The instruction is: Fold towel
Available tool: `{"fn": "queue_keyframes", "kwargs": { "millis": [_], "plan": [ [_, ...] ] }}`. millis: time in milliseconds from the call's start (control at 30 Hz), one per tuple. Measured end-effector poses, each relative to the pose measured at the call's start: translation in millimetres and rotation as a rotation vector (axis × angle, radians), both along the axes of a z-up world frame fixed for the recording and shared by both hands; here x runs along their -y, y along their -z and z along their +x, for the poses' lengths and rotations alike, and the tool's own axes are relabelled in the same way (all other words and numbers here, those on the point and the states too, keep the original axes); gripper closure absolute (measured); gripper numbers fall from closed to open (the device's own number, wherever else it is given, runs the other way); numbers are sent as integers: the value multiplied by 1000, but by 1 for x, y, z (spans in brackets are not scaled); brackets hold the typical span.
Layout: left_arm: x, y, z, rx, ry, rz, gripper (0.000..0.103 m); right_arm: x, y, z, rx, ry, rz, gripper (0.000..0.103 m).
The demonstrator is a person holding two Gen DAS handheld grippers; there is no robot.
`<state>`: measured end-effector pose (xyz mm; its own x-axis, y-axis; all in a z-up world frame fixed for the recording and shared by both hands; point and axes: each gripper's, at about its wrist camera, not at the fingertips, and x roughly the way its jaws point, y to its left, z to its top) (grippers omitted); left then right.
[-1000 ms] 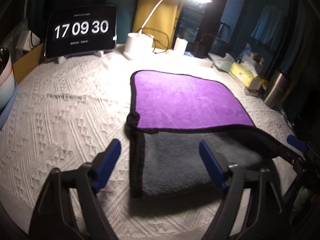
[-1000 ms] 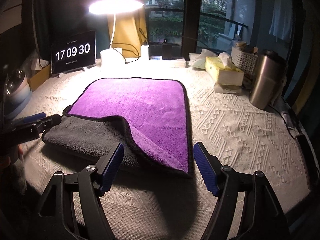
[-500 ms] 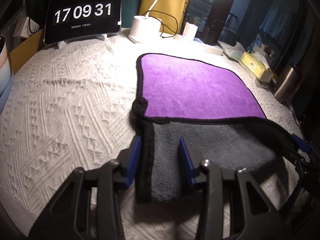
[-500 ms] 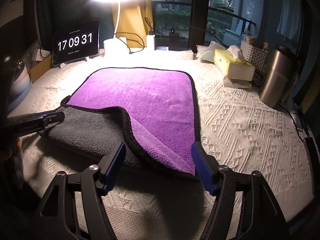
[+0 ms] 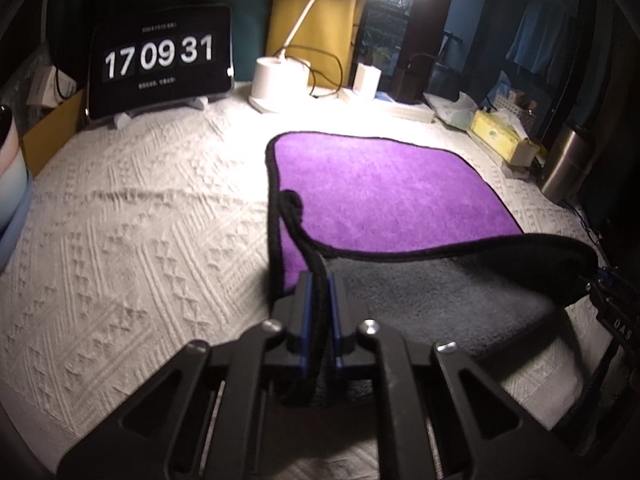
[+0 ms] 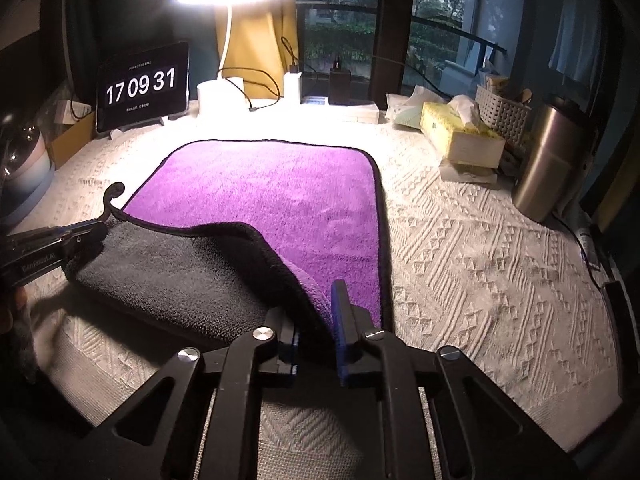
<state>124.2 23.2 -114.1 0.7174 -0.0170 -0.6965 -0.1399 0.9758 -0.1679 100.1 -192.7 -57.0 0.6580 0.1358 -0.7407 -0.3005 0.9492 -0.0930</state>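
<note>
A towel, purple on one face (image 5: 380,188) (image 6: 272,196) and grey on the other (image 5: 432,300) (image 6: 172,276), lies on the white textured cloth with its near edge turned over. My left gripper (image 5: 319,292) is shut on the black-bound near left corner; it also shows at the left of the right wrist view (image 6: 86,236). My right gripper (image 6: 320,320) is shut on the near right corner, which is lifted; it shows at the right edge of the left wrist view (image 5: 600,280).
A tablet clock (image 5: 160,60) (image 6: 142,86) and a lit desk lamp (image 6: 220,92) stand at the back. A tissue box (image 6: 460,136), a white basket (image 6: 502,110) and a steel flask (image 6: 548,160) stand at the right. A pale container (image 6: 24,176) is at the left.
Both grippers closed from wide open onto the towel's near corners and lifted them slightly. The clock went from 17 09 30 to 17 09 31.
</note>
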Motion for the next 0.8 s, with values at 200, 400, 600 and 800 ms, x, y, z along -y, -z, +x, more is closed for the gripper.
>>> {"fn": "queue_keyframes", "kwargs": {
  "millis": [200, 400, 600, 800],
  "plan": [
    [0, -11, -3, 40, 5, 5, 96, -2, -10, -1, 34, 1, 4, 95],
    [0, -25, -7, 86, -4, 26, 96, -2, -24, -1, 73, 5, 1, 96],
    [1, -38, -8, 134, -14, 79, 96, 2, -34, 1, 103, 16, -2, 96],
    [2, -48, -7, 171, -23, 133, 96, 3, -42, 6, 127, 22, -7, 96]
  ]
}}
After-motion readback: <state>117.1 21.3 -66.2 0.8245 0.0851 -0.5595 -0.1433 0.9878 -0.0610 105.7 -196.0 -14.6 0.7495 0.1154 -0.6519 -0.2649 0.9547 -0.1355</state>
